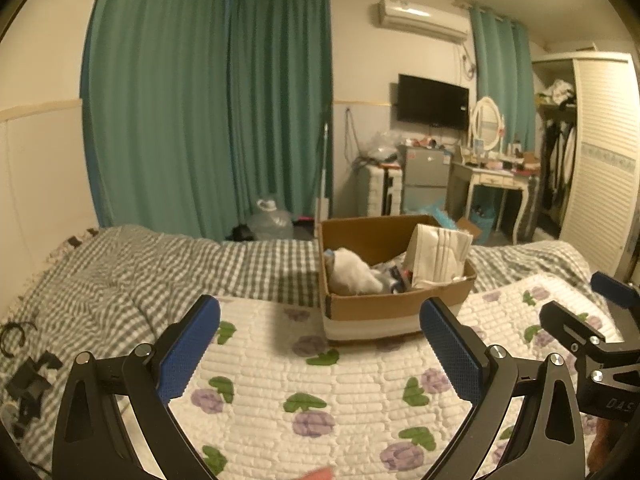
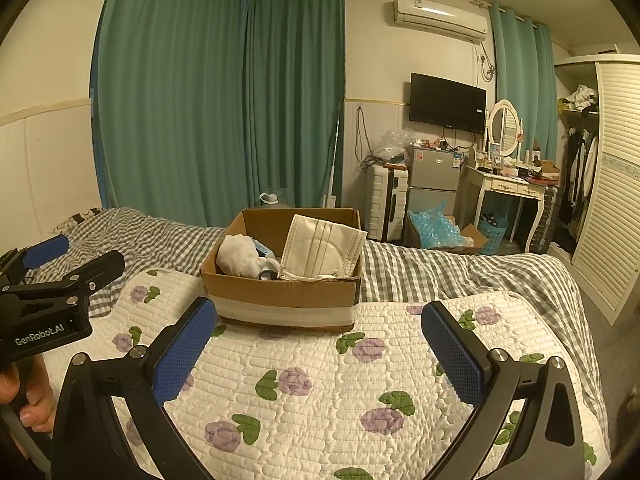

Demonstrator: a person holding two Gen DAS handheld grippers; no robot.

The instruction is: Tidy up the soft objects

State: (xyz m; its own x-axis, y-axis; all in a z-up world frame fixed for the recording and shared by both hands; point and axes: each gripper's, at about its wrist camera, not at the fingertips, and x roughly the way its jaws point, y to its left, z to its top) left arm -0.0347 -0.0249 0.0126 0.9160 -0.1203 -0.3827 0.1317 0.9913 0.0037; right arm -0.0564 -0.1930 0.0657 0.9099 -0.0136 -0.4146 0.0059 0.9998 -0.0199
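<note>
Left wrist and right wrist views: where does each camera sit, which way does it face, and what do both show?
Left wrist: on the left gripper, held low over the flowered quilt, facing the cardboard box; its own open blue fingers show, and the right gripper at the right edge.
Right wrist: on the right gripper, same heading, box centre-left; open fingers, left gripper, and a bare hand at the left edge.
Shared: box, quilt, green curtains, television.

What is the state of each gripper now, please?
Left gripper: open, holding nothing.
Right gripper: open, holding nothing.
</note>
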